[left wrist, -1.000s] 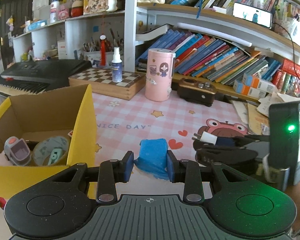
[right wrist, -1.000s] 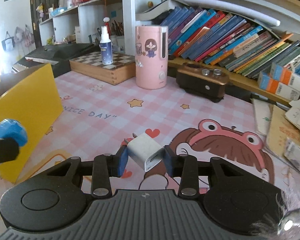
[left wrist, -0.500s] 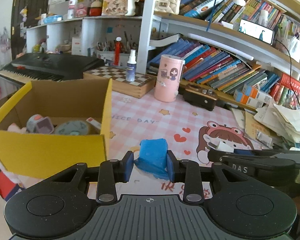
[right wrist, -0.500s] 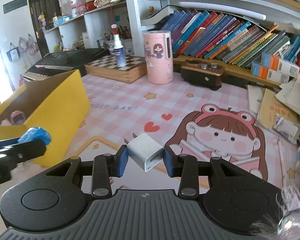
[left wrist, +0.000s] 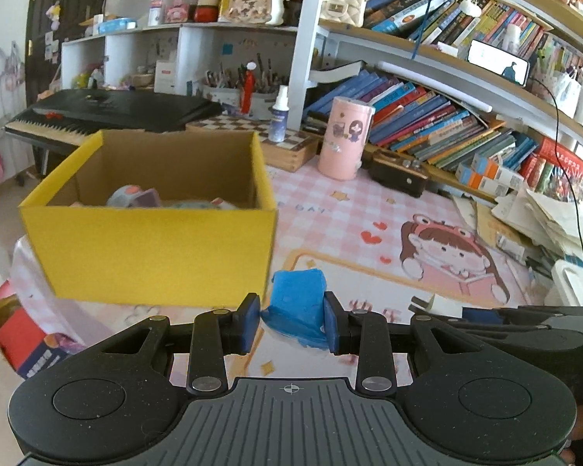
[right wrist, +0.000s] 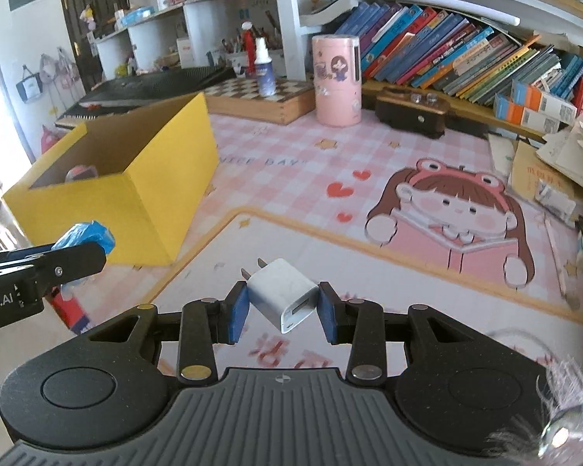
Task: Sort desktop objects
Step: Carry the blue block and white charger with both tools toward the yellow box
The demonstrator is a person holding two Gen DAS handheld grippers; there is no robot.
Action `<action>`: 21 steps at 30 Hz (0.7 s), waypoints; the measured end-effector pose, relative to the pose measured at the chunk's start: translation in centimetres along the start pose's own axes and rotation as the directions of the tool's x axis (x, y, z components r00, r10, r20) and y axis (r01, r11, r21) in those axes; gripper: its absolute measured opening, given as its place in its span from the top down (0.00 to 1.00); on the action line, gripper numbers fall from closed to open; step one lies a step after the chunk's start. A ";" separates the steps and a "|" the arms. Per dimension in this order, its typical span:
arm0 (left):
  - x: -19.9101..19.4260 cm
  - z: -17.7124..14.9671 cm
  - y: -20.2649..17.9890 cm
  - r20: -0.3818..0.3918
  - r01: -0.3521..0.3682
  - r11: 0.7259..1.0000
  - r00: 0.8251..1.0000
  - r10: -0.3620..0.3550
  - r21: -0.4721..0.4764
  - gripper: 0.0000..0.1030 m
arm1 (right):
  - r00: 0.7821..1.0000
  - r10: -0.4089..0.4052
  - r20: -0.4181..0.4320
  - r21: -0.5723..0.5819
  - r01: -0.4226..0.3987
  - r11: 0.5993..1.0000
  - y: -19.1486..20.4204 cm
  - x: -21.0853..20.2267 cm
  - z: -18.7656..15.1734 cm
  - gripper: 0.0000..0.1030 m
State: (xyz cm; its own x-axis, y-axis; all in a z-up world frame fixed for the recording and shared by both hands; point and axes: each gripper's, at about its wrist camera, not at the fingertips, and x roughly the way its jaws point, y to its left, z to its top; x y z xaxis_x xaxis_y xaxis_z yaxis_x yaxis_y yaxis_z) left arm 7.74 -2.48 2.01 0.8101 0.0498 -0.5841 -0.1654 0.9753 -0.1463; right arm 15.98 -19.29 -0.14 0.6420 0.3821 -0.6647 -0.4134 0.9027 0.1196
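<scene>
Left claw clamped on crumpled blue cloth, held above table just in front of yellow box. Right claw clamped on white charger plug, prongs pointing away, above pink cartoon mat. Box open-topped, brown inside; holds small grey-purple gadget and round pale item, partly hidden by front wall.

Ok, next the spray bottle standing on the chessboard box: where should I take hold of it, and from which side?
Take the spray bottle by its blue cylindrical body, below the narrow white nozzle. It stands upright on the chessboard box, so come in level from the open desk side, fingers either side. Shelves and pen holders crowd it behind, and the pink canister stands to its right.
</scene>
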 end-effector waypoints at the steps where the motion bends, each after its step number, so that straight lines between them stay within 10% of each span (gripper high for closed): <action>1: -0.3 -0.2 0.4 -0.003 0.002 1.000 1.000 -0.002 0.001 0.69 | 1.000 -0.006 -0.005 -0.002 0.006 1.000 0.5 -0.2 -0.3 0.66; 21: -5.5 -3.6 7.7 -0.030 0.048 0.999 0.998 -0.048 0.017 0.69 | 0.999 -0.021 -0.030 0.003 0.021 1.000 10.4 -3.6 -5.7 0.66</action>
State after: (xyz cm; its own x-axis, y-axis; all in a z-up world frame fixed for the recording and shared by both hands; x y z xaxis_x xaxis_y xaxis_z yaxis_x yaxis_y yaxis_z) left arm -0.03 3.97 1.24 0.7997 -0.0036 -0.6004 -0.1163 0.9801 -0.1607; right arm 5.66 -12.38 -0.66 0.6308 0.3568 -0.6891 -0.3980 0.9111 0.1074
